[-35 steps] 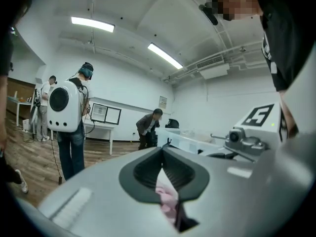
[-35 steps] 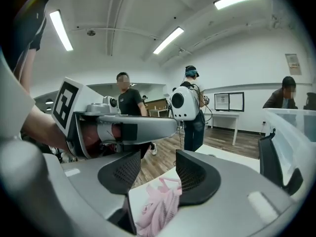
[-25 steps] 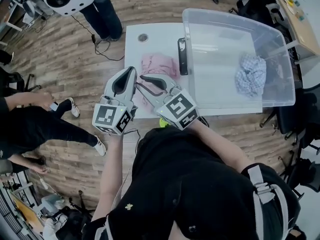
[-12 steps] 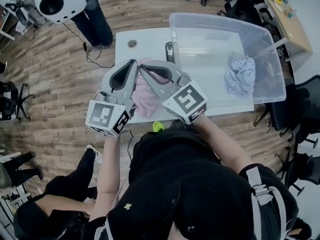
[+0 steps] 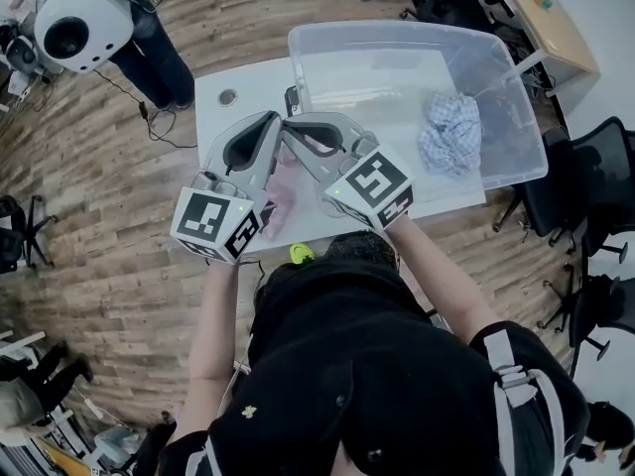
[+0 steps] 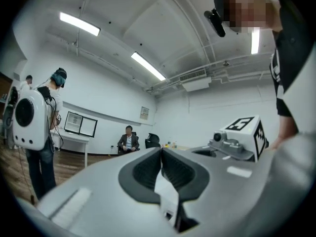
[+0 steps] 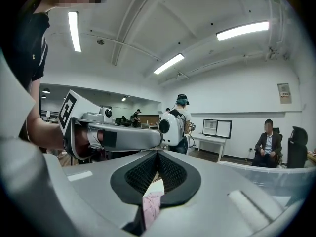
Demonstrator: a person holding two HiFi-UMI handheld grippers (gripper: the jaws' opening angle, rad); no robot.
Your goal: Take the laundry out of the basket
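A pink garment (image 5: pixel 281 198) lies on the white table (image 5: pixel 220 75), left of the clear plastic basket (image 5: pixel 397 30). A blue checked cloth (image 5: pixel 446 132) sits bunched inside the basket at its right. Both grippers are held up above the pink garment with their tips almost touching. My left gripper (image 5: pixel 275 118) (image 6: pixel 161 149) is shut with nothing between its pads. My right gripper (image 5: pixel 289 125) (image 7: pixel 157 153) is shut too. In the right gripper view the pink garment (image 7: pixel 151 204) shows below, through the gap behind the pads. Each gripper appears in the other's view.
A black flat object (image 5: pixel 292 100) lies against the basket's left wall. A small green thing (image 5: pixel 300 254) sits at the table's near edge. A person with a white backpack unit (image 5: pixel 84 23) stands far left. Office chairs (image 5: pixel 580 177) stand right of the basket.
The right gripper's jaws have closed. Both grippers have come up and together, tips meeting over the pink garment. The head view has shifted, so table and basket sit further left.
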